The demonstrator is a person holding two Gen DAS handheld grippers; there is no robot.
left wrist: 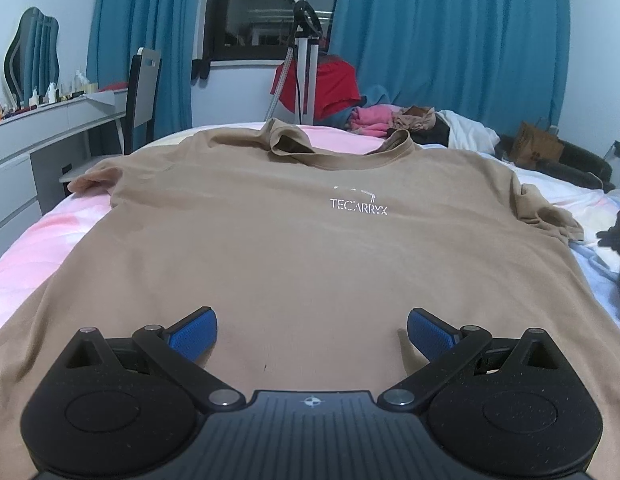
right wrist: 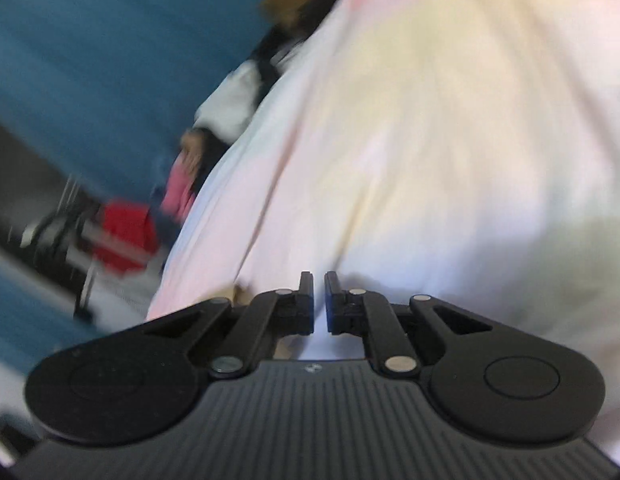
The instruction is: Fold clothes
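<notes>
Between the left gripper's (left wrist: 311, 334) blue pads (left wrist: 194, 334) lies bare tan cloth: the fingers stand wide apart, low over the near part of the T-shirt (left wrist: 310, 264), holding nothing. Ahead of the fingertips the shirt runs flat, front side up, to the white lettering (left wrist: 358, 211) and then the collar (left wrist: 337, 152), which is rumpled and partly turned over. One sleeve (left wrist: 96, 178) lies out beyond the left finger, the other sleeve (left wrist: 549, 212) is bunched beyond the right finger, both resting on the pale pink bedsheet (left wrist: 38, 252).

The right gripper (right wrist: 319, 300) is elsewhere, tilted over the bedsheet (right wrist: 409, 120), its fingers drawn nearly together with only a thin slit between them and no cloth in it; that view is blurred, so little else can be read from it.

The fold seems not yet begun. To do it well, I would bring the left pads down onto a hem corner or side edge rather than the middle of the panel, pinching both layers. The right gripper should open and take the matching point. Smoothing the collar and bunched sleeve first would likely keep creases out of the fold. The pile of clothes (left wrist: 373, 118) past the collar is well apart and should not interfere.
</notes>
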